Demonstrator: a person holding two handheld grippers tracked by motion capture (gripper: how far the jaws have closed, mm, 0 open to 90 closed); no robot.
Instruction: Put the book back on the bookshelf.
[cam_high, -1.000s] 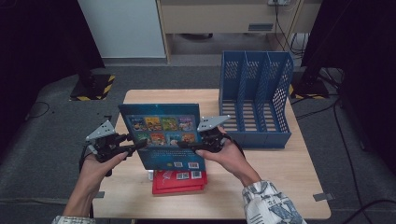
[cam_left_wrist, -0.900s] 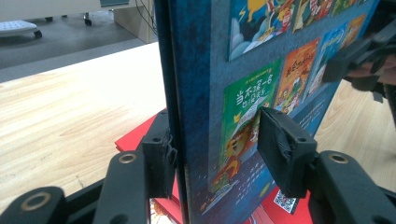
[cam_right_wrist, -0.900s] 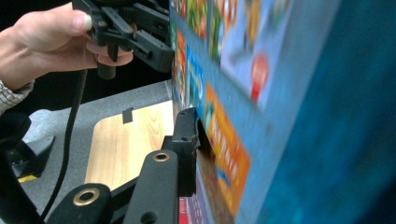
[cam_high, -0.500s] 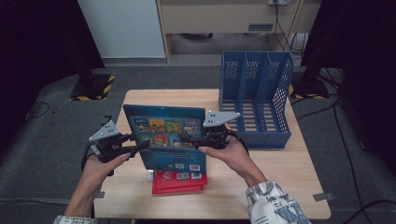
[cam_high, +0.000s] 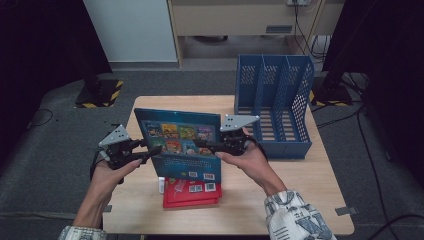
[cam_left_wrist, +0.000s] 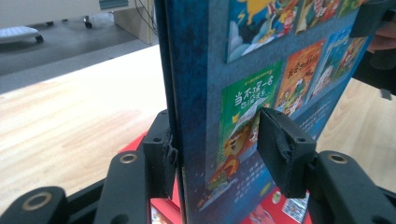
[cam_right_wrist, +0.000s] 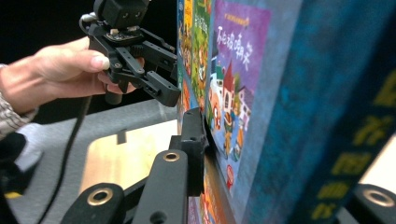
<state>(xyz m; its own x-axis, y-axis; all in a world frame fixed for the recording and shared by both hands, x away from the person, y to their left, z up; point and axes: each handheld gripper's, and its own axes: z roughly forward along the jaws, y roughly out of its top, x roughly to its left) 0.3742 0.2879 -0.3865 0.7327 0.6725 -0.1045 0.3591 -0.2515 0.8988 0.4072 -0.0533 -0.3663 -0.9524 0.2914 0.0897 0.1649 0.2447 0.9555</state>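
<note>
Hands have lifted the blue book (cam_high: 182, 145) up since a moment ago. Before, it leaned lower over the red book (cam_high: 192, 190); now it stands almost straight up, with its bottom edge just above the red book on the bench (cam_high: 300, 190).

The left gripper (cam_high: 142, 152) pinches the book's left edge. In the left gripper view its jaws press on both sides of the cover. The right gripper (cam_high: 207, 146) holds the right edge, and its jaws have just been closing on the book, which sits between them.

I think the book is being stood up so it can go into the blue file rack (cam_high: 274, 112), which waits near the right side of the bench.

The book is big, flat and dark blue. Its back (cam_left_wrist: 261, 93) has little pictures of other books in rows, with bright green, orange and purple covers.
</note>
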